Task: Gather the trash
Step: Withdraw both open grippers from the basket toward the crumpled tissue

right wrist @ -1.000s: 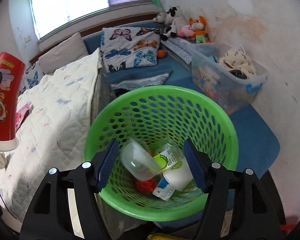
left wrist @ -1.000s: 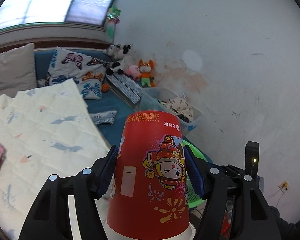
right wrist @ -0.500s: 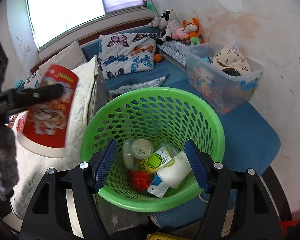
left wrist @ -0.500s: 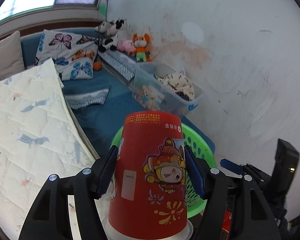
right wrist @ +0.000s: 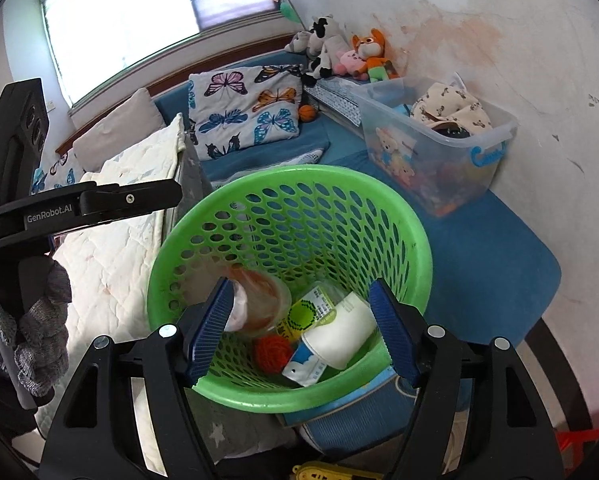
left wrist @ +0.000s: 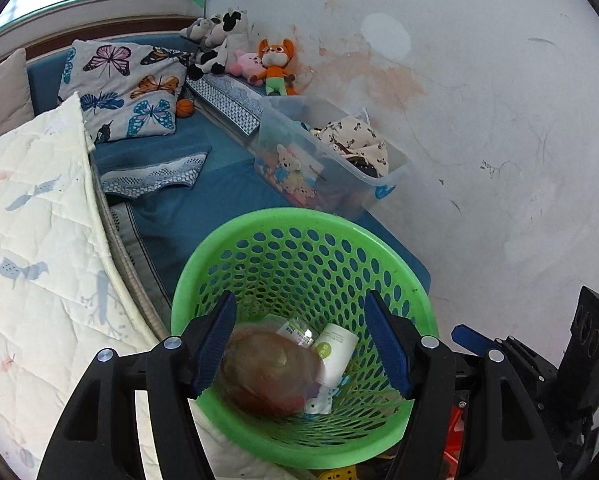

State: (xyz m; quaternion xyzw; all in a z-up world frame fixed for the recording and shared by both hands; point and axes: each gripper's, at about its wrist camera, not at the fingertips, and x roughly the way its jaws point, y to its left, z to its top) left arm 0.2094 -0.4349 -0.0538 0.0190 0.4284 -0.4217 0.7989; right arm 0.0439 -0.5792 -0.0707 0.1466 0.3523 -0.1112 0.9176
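Left gripper [left wrist: 297, 342] jaws opening, nothing between them; blurred red paper cup [left wrist: 269, 372] lies directly below, inside green perforated plastic basket [left wrist: 299, 216]. Right gripper [right wrist: 301, 330] jaws open, empty, at near rim.

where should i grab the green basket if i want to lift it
Take the green basket by its thick top rim, coming down from above on the near edge: one finger inside, one outside. The rim is bare there, the perforated wall flares outward, and the trash lies low at the bottom.

A home bedroom: quilted bed [left wrist: 39, 248], butterfly pillow [right wrist: 247, 108], stuffed toys [left wrist: 235, 56].
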